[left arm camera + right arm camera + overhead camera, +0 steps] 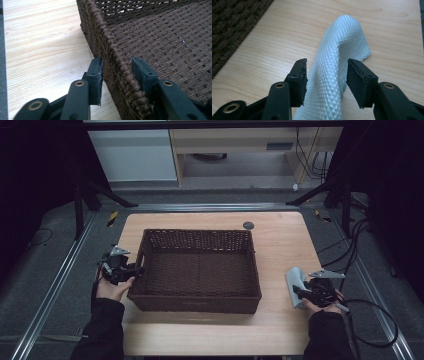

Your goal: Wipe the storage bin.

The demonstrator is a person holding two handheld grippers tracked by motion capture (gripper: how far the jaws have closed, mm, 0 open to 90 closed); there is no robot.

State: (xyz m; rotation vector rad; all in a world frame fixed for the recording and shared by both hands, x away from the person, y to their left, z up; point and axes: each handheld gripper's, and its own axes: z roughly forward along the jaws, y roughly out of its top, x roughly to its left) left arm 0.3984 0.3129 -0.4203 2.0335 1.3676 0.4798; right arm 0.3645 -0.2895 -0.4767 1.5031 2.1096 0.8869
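A basket in the middle of the table, with a gripper at each side.

The left gripper (pixel 131 268) is at the left wall of the basket (pixel 200 304), and its two jaws stand one on each side of that wall's rim, one outside over the table (pixel 280 240) and one inside. The right gripper (pixel 298 291) is off to the basket's right, well apart from it. A cloth (pixel 332 75) lies on the table between its jaws and runs on ahead of them.
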